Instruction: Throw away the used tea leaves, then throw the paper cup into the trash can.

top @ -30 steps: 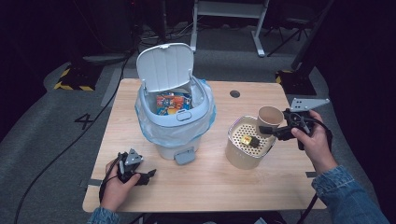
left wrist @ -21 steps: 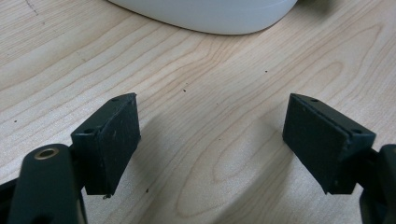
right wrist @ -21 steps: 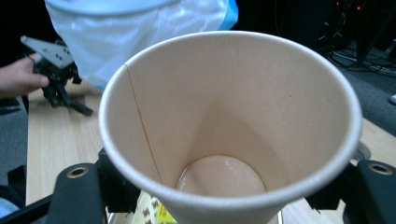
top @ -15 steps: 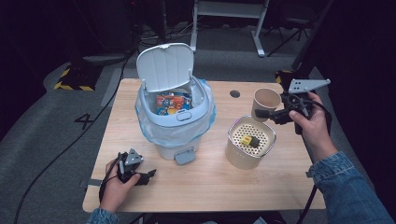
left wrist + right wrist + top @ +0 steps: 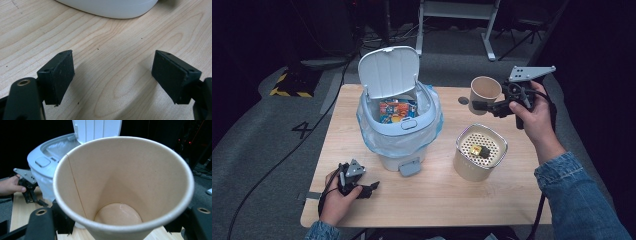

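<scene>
The right claw point(image 5: 484, 106) pinches the light, easily crushed tan paper cup point(image 5: 484, 93) by its wall; left claw point(image 5: 371, 189) rests open, empty.

The table point(image 5: 512, 200) carries a pedal bin point(image 5: 399, 130) at its middle, a little to the left, with its lid point(image 5: 388, 70) standing up at the far side and snack packets point(image 5: 396, 110) lying inside. To the right of the bin, nearer the front, stands a perforated container point(image 5: 479, 157) with a small object point(image 5: 477, 150) on its top. Behind the container and above the table, the right gripper point(image 5: 479, 106) holds a paper cup point(image 5: 484, 92). The left gripper point(image 5: 364, 189) rests on the table at the front left, before the bin.
</scene>
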`<state>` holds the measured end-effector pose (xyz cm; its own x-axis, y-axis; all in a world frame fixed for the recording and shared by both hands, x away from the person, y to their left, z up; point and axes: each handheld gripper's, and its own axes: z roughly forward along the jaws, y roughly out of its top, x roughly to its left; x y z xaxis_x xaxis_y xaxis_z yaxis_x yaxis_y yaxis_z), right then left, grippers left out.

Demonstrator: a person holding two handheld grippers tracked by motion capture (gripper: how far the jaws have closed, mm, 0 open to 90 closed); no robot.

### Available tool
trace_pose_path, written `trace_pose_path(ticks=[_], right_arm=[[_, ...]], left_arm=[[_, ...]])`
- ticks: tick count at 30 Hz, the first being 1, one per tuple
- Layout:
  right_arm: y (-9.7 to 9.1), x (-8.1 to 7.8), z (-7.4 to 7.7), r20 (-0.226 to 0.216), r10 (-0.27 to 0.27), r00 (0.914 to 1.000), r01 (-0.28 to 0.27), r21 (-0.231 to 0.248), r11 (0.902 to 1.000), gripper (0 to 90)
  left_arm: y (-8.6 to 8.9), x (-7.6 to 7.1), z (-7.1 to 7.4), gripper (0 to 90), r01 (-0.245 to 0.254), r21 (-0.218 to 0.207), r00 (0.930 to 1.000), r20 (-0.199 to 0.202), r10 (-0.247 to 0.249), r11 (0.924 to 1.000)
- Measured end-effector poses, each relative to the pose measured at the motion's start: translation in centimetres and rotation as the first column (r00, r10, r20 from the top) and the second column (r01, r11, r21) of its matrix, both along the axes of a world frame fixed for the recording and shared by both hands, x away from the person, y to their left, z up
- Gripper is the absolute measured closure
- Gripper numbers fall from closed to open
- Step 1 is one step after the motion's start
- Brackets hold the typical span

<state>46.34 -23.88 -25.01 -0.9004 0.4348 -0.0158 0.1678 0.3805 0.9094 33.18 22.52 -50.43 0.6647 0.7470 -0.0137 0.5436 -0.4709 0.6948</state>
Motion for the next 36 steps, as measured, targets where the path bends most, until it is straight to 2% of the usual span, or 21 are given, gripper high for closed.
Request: trace_pose_path(ticks=[7, 11, 18, 19, 20, 25, 29, 32, 36], right_arm=[[2.8, 0.6, 0.7, 0.012, 0.026, 0.9996, -0.026, 0.007, 0.9996, 28.5], [4.6, 0.8, 1.1, 0.021, 0.052, 0.9984, -0.052, 0.032, 0.9981, 28.4], [8.0, 1.1, 1.2, 0.032, 0.078, 0.9964, -0.08, 0.048, 0.9957, 28.2], [8.0, 1.1, 1.2, 0.032, 0.078, 0.9964, -0.08, 0.048, 0.9957, 28.2], [9.0, 1.3, 1.2, 0.032, 0.081, 0.9962, -0.083, 0.051, 0.9953, 28.2], [11.0, 1.5, 0.9, 0.048, 0.076, 0.9959, -0.08, 0.069, 0.9944, 28.2], [12.3, 1.5, 0.6, 0.05, 0.052, 0.9974, -0.058, 0.119, 0.9912, 28.0], [13.4, 1.6, 0.1, 0.045, 0.056, 0.9974, -0.063, 0.152, 0.9863, 28.0], [14.8, 1.7, -0.5, 0.034, 0.068, 0.9971, -0.072, 0.148, 0.9863, 28.0]], left_arm=[[0.0, 0.0, 0.0, 18.6, 0.0, 0.0, 1.0, 0.0, 0.0, 1.0], [0.0, 0.0, 0.0, 18.7, 0.0, 0.0, 1.0, 0.0, 0.0, 1.0], [0.0, 0.0, 0.0, 18.7, 0.0, 0.0, 1.0, 0.001, 0.0, 1.0], [0.0, 0.0, 0.0, 18.7, 0.0, 0.0, 1.0, 0.001, 0.0, 1.0], [0.0, 0.0, 0.0, 18.7, 0.0, 0.0, 1.0, 0.001, 0.0, 1.0], [0.0, 0.0, 0.0, 18.7, -0.003, -0.007, 1.0, -0.004, 0.003, 1.0], [-0.1, 0.0, 0.0, 18.6, -0.004, -0.009, 1.0, -0.004, 0.004, 0.9999], [-0.1, 0.0, 0.0, 18.6, -0.004, -0.01, 1.0, -0.003, 0.004, 0.9999], [-0.1, 0.0, -0.1, 18.6, -0.005, -0.011, 1.0, -0.003, 0.005, 0.9999]])
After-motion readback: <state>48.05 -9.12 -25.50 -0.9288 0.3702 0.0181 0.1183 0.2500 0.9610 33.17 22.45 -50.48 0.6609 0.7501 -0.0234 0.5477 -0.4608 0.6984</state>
